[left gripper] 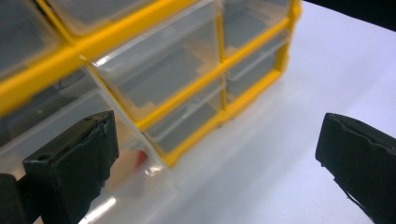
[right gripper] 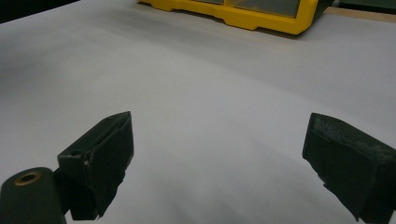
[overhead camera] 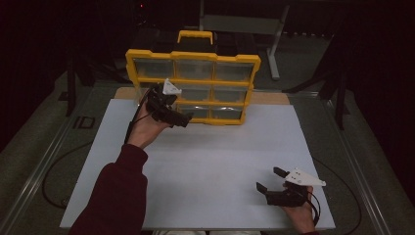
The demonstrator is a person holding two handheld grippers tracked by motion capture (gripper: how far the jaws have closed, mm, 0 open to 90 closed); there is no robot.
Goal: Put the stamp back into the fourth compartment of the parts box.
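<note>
Yellow drawer cabinet (overhead camera: 193, 88) stands upright at far edge of white table (overhead camera: 205, 161). Left gripper (overhead camera: 178, 119) at its lower-left drawer (left gripper: 70, 154), which sticks out just ahead of its fingers (left gripper: 74, 163); fingers wide open, holding nothing. Right gripper (overhead camera: 274, 180) well apart near front edge, open, empty. Left hand far nearer.

Yellow organiser (overhead camera: 193, 57), clear drawers (left gripper: 159, 77), white table (overhead camera: 205, 166), black gripper (overhead camera: 272, 182)
</note>
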